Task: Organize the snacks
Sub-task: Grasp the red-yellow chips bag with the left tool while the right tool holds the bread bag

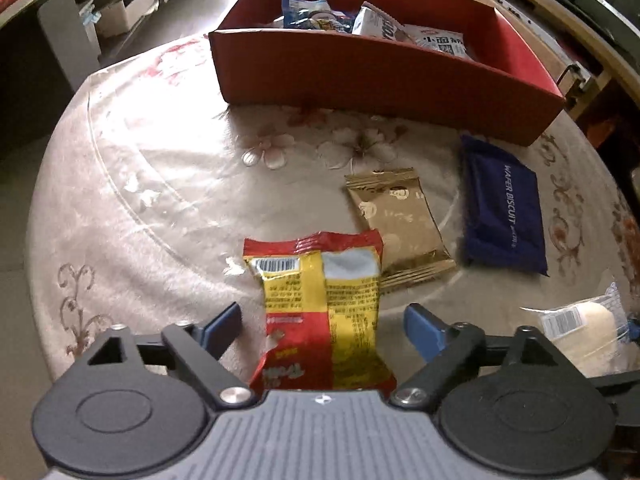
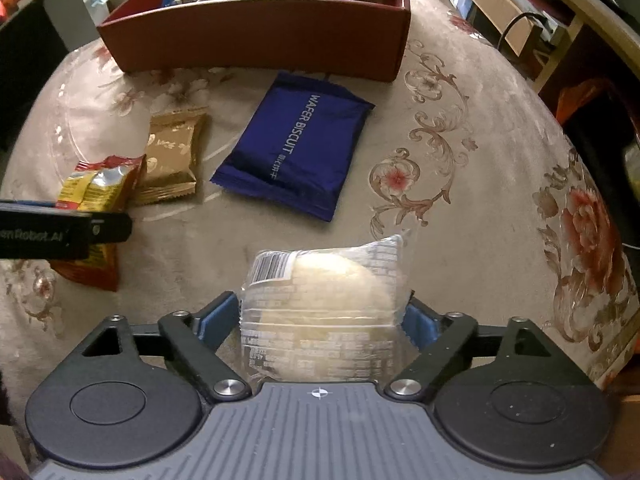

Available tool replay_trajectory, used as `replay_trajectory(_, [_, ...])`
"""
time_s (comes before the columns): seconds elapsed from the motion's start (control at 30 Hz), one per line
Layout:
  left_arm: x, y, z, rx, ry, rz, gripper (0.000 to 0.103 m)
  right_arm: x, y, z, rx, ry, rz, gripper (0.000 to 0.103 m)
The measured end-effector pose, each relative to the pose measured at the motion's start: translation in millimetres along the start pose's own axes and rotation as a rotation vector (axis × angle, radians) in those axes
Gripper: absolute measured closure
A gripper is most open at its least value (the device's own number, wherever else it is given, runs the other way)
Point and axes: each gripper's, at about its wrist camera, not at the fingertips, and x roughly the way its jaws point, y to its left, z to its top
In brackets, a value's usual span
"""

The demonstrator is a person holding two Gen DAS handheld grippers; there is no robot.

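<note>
My left gripper (image 1: pixel 322 320) is open, pointing down at a red and yellow snack packet (image 1: pixel 320 288) that lies on the table between its blue fingers, with a gap on each side. My right gripper (image 2: pixel 320 312) is open too. A clear packet with a pale bun (image 2: pixel 328 280) lies between its fingers, its edges close to the pads. A gold packet (image 1: pixel 396 224) and a dark blue wafer biscuit packet (image 1: pixel 504 212) lie further out. Behind them stands a red box (image 1: pixel 360 76) that holds several snack packets.
The round table wears a floral cloth (image 1: pixel 160 200) and its edge curves away on both sides. The left gripper's black body (image 2: pixel 64 234) reaches in at the left of the right wrist view. Shelves and furniture stand around the table.
</note>
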Motion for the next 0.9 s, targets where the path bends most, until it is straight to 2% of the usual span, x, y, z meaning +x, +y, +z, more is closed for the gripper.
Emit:
replay_trajectory(0.1, [3, -10, -6, 0.046, -0.013, 0.045, 0.010, 4, -1, 1, -0.007, 0.005, 0.003, 0.001])
replay_trajectory(0.17, [1, -12, -10, 0.050, -0.032, 0.058, 0.012, 6, -4, 1, 0.002, 0.002, -0.003, 0.000])
replay_trajectory(0.27, [-3, -11, -12, 0.045, -0.033, 0.053, 0.025, 2, -8, 0, 0.016, -0.015, -0.003, 0.009])
replay_trajectory(0.33, [-7, -9, -12, 0.046, -0.035, 0.056, 0.040, -3, -14, -1, 0.037, -0.019, -0.002, 0.016])
replay_trajectory(0.4, [-10, -7, -13, 0.040, -0.033, 0.045, 0.047, -7, -16, -3, 0.047, -0.025, -0.005, 0.019])
replay_trajectory(0.53, [-13, -3, -14, 0.025, -0.018, 0.006, 0.049, -13, -11, -10, 0.040, -0.043, -0.014, 0.023])
replay_trajectory(0.67, [-15, -5, -16, 0.030, -0.018, 0.002, 0.049, -20, -7, -12, 0.056, -0.062, -0.002, 0.028])
replay_trajectory(0.9, [-22, -2, -23, 0.014, -0.024, -0.002, 0.050, -24, 1, -17, 0.049, -0.071, -0.001, 0.029])
